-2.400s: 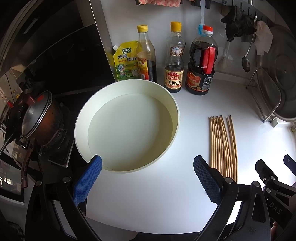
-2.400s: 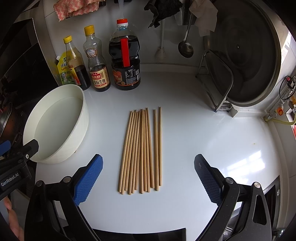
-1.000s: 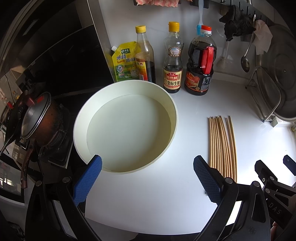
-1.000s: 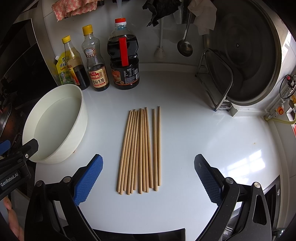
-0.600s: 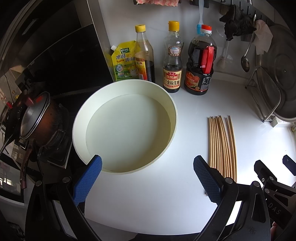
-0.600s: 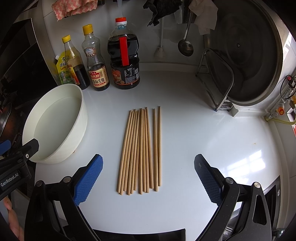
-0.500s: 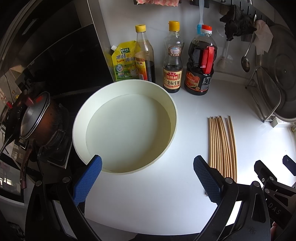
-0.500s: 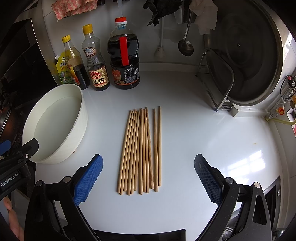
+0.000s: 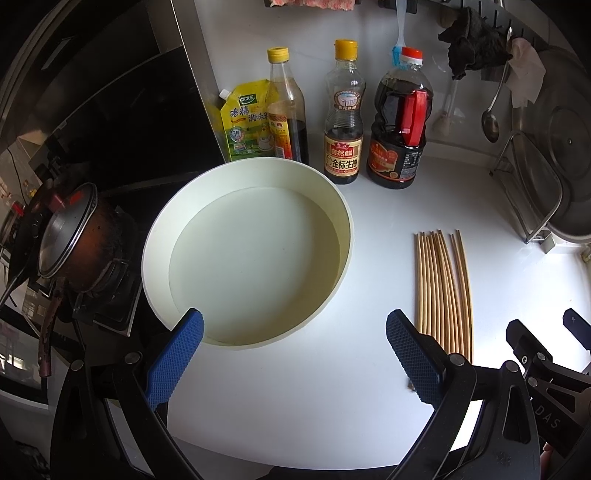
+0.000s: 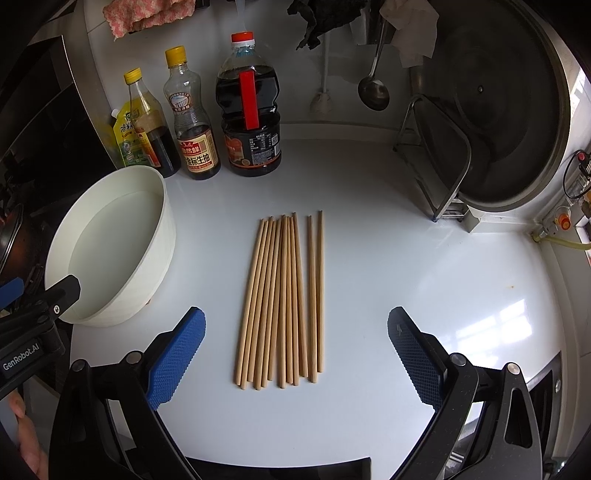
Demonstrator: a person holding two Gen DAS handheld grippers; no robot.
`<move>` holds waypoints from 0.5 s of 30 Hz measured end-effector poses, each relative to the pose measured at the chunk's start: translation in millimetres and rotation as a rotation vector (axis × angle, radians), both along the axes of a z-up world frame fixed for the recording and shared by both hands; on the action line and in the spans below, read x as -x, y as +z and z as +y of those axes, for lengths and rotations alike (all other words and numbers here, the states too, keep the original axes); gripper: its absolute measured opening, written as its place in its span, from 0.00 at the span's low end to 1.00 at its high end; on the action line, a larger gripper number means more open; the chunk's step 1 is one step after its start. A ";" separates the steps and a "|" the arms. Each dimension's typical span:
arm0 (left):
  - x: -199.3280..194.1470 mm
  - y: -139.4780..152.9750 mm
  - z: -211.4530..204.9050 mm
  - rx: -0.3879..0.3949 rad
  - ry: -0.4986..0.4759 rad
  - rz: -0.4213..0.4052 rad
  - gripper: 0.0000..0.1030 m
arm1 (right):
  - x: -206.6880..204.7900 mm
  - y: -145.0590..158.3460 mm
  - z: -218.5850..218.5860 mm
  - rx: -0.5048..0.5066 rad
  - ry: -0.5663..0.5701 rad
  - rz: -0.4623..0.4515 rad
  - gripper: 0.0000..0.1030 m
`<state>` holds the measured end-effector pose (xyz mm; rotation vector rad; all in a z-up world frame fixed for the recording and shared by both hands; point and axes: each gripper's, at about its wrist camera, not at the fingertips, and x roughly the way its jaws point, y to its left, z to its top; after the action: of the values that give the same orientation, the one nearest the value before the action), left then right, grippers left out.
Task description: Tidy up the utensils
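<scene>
Chopsticks (image 10: pixel 282 299) flat on white worktop (image 10: pixel 406 277), side by side, two set slightly apart at right. Right gripper (image 10: pixel 295 350) wide open, empty, above near ends, bundle between fingers. Left gripper (image 9: pixel 293 349) wide open, empty, over near rim of bowl (image 9: pixel 343 240); chopsticks lie right of it. Bottles (image 10: pixel 197 147) behind.

Kitchen clutter around the big soy sauce jug (image 10: pixel 251 122)

The jug with the red handle stands on the white table (image 10: pixel 388 229) against the wall. Just left of it are a yellow-capped soy sauce bottle (image 10: pixel 194 122), a second yellow-capped bottle (image 10: pixel 147 125) and a yellow seasoning pouch (image 9: pixel 245 122). Right of it hangs a metal ladle (image 10: pixel 373 88), then a wire rack (image 10: pixel 439 162) holding a large steel lid (image 10: pixel 498 110). Above hangs a black cloth (image 10: pixel 321 18).
</scene>
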<state>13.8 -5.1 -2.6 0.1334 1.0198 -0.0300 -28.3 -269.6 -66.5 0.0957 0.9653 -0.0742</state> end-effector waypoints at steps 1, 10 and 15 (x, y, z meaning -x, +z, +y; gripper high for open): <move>-0.9 -1.5 -0.3 0.001 -0.002 0.002 0.94 | 0.1 -0.7 -0.4 -0.003 0.002 0.002 0.92; -3.8 -31.5 -20.0 0.020 -0.048 0.035 0.94 | 1.3 -27.7 -28.9 -0.057 0.001 0.043 0.92; -2.5 -53.0 -41.1 0.048 -0.107 0.058 0.94 | 0.7 -50.6 -48.6 -0.053 0.014 0.050 0.92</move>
<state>16.3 -46.2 -55.5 0.1438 1.0684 -0.1569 -29.0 -318.2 -117.1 0.1363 1.0176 -0.0378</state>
